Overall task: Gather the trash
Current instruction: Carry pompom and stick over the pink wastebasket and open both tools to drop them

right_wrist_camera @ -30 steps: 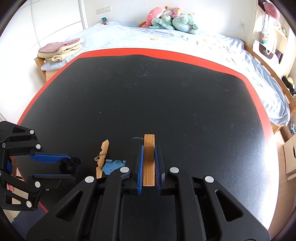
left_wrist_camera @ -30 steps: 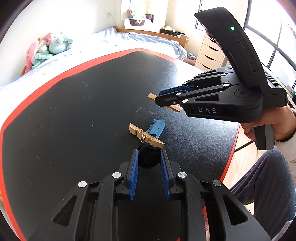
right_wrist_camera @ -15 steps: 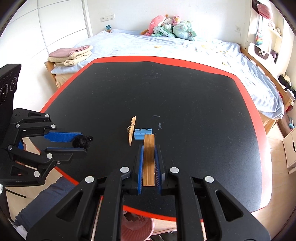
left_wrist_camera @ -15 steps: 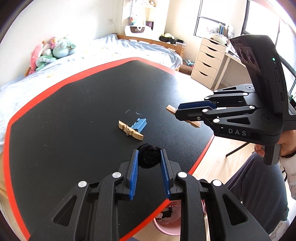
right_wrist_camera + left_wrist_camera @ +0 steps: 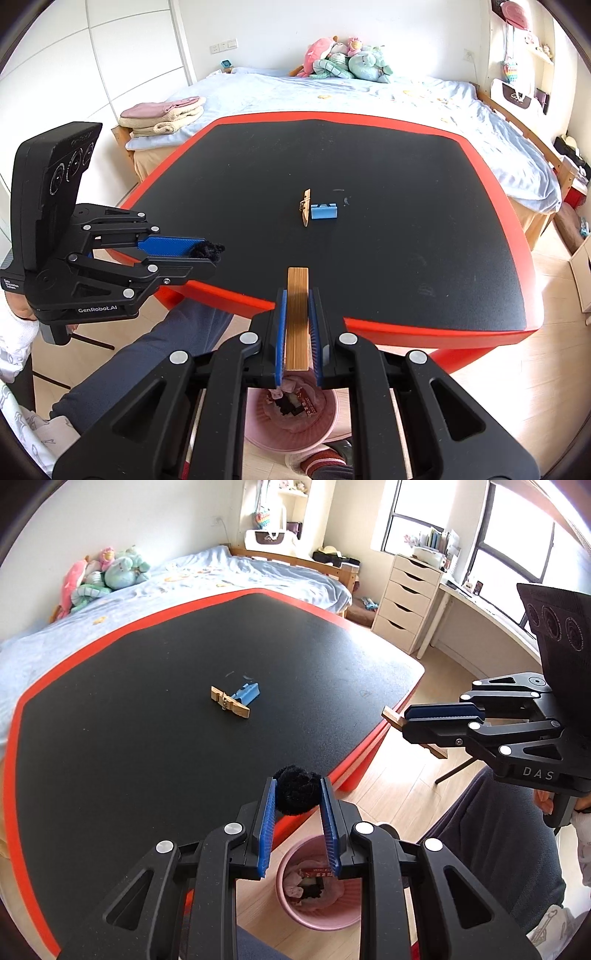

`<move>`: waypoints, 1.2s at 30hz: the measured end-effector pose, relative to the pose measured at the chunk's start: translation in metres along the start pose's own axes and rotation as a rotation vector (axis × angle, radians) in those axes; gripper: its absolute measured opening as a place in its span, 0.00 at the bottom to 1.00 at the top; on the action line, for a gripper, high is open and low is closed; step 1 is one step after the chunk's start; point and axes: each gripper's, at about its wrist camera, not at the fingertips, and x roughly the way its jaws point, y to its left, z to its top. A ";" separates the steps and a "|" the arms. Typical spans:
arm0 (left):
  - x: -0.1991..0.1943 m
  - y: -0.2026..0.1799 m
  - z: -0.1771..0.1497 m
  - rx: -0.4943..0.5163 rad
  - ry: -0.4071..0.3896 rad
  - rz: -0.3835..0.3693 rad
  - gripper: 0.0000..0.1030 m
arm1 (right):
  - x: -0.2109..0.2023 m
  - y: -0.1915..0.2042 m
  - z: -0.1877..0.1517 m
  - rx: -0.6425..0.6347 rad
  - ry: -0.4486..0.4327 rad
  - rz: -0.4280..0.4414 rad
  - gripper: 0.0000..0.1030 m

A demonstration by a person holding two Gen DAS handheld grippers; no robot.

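Left gripper (image 5: pixel 297 794): blue-padded jaws clamped on a fuzzy black pom-pom ball (image 5: pixel 297 789), held at the near red edge of the table.
Right gripper (image 5: pixel 297 295): jaws pressed together on a flat bamboo-coloured wooden strip (image 5: pixel 297 317) – the strip stands on edge between the pads and juts out past their tips.
Bin: a round pink waste basket (image 5: pixel 345 921) on the wooden floor below both grippers, already holding crumpled pink paper and a red wrapper.
Table: black top with a red border (image 5: pixel 406 229).
Left on the table: a wooden clothespin with a metal spring (image 5: pixel 305 208) and a small blue plastic clip (image 5: pixel 324 212) – touching, near the middle of the top.
Person: dark trouser leg (image 5: pixel 491 834) beside the basket.
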 end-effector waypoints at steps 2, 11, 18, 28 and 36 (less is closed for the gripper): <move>0.001 -0.003 -0.005 -0.002 0.009 -0.006 0.23 | -0.002 0.004 -0.008 0.005 0.005 0.008 0.11; 0.003 -0.022 -0.032 -0.003 0.056 -0.042 0.23 | -0.007 0.012 -0.048 0.047 0.057 0.031 0.11; 0.007 -0.033 -0.046 -0.005 0.083 -0.069 0.23 | -0.005 0.015 -0.064 0.063 0.086 0.044 0.11; 0.006 -0.039 -0.047 0.002 0.093 -0.080 0.23 | -0.007 0.014 -0.069 0.061 0.093 0.060 0.11; 0.010 -0.035 -0.052 -0.017 0.111 -0.074 0.58 | 0.001 0.011 -0.069 0.057 0.108 0.028 0.46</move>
